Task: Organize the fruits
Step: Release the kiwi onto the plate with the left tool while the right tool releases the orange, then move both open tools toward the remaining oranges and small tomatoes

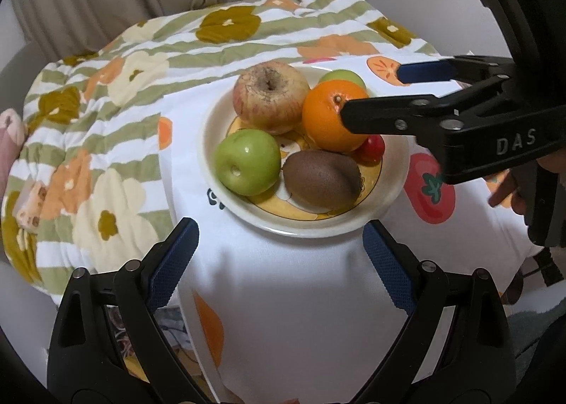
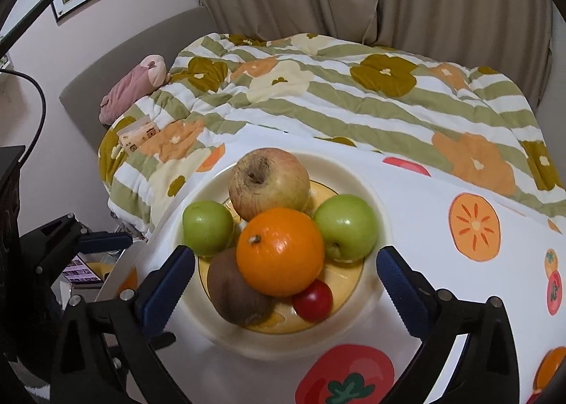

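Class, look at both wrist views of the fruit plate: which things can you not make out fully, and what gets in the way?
- Second green apple: left wrist view, mostly hidden behind the orange.
- Small red fruit: left wrist view, partly covered by the right gripper; its kind is unclear.
- Kiwi: right wrist view, top overlapped by the orange.
- Left gripper: right wrist view, only one blue pad shows.

Glossy orange [image 2: 280,251], fuzzy matt kiwi [image 2: 236,292]
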`<action>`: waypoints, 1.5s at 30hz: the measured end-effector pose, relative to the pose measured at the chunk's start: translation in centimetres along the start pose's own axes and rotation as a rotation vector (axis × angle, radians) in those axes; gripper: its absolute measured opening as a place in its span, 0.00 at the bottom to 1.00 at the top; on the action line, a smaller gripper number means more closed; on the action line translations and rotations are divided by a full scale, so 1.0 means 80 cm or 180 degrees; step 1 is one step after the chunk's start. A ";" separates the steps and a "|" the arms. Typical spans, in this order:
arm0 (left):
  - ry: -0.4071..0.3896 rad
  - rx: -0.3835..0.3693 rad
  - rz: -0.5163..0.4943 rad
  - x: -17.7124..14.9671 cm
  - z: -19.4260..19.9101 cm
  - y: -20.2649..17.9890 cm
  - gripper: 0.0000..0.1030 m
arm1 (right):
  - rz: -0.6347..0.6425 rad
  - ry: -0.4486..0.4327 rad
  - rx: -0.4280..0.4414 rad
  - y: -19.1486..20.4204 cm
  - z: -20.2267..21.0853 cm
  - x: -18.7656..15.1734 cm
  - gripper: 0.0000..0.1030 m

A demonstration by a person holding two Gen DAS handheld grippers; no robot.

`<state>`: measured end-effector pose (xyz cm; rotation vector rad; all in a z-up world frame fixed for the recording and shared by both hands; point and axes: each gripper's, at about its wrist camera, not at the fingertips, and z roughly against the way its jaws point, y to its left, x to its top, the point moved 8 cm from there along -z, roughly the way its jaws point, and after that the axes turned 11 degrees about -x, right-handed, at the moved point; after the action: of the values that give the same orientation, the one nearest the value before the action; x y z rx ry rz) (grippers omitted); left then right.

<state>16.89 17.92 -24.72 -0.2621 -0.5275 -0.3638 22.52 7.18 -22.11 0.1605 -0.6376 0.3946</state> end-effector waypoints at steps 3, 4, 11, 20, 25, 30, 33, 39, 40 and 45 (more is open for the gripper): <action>-0.0030 0.0008 0.0033 0.005 0.008 -0.003 0.96 | -0.0018 -0.0014 -0.0003 -0.008 0.015 0.000 1.00; -0.0039 0.0029 0.0030 0.007 0.012 -0.005 0.96 | -0.0020 -0.0024 -0.0014 -0.010 0.019 -0.001 1.00; -0.0171 0.0181 0.0075 0.032 0.041 -0.025 0.96 | -0.0036 -0.0028 -0.0160 -0.040 0.068 -0.005 1.00; -0.0229 0.0107 -0.0056 0.076 0.039 -0.087 0.96 | -0.0308 -0.0123 -0.0499 -0.125 0.141 -0.037 1.00; -0.0280 -0.0101 -0.0333 0.111 0.025 -0.152 0.96 | -0.0608 -0.0133 -0.0737 -0.192 0.181 -0.066 1.00; -0.0238 -0.0334 -0.0595 0.143 -0.001 -0.220 0.96 | -0.0953 -0.0121 -0.1090 -0.260 0.218 -0.104 1.00; -0.0191 -0.0487 -0.0797 0.159 -0.019 -0.259 0.96 | -0.1170 -0.0095 -0.1267 -0.295 0.231 -0.130 1.00; -0.0078 -0.0752 -0.1205 0.180 -0.062 -0.336 0.96 | -0.1635 0.0000 -0.1511 -0.356 0.247 -0.182 1.00; -0.0058 -0.0797 -0.1260 0.181 -0.068 -0.347 0.96 | -0.1702 0.0013 -0.1550 -0.365 0.249 -0.190 1.00; 0.0035 -0.0997 -0.1495 0.188 -0.103 -0.399 0.96 | -0.2034 0.0112 -0.1755 -0.397 0.248 -0.231 0.99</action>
<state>19.76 -17.74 -18.78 -0.4389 -0.5181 -0.9076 11.03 -32.82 -18.33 -0.1708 -0.6041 -0.3969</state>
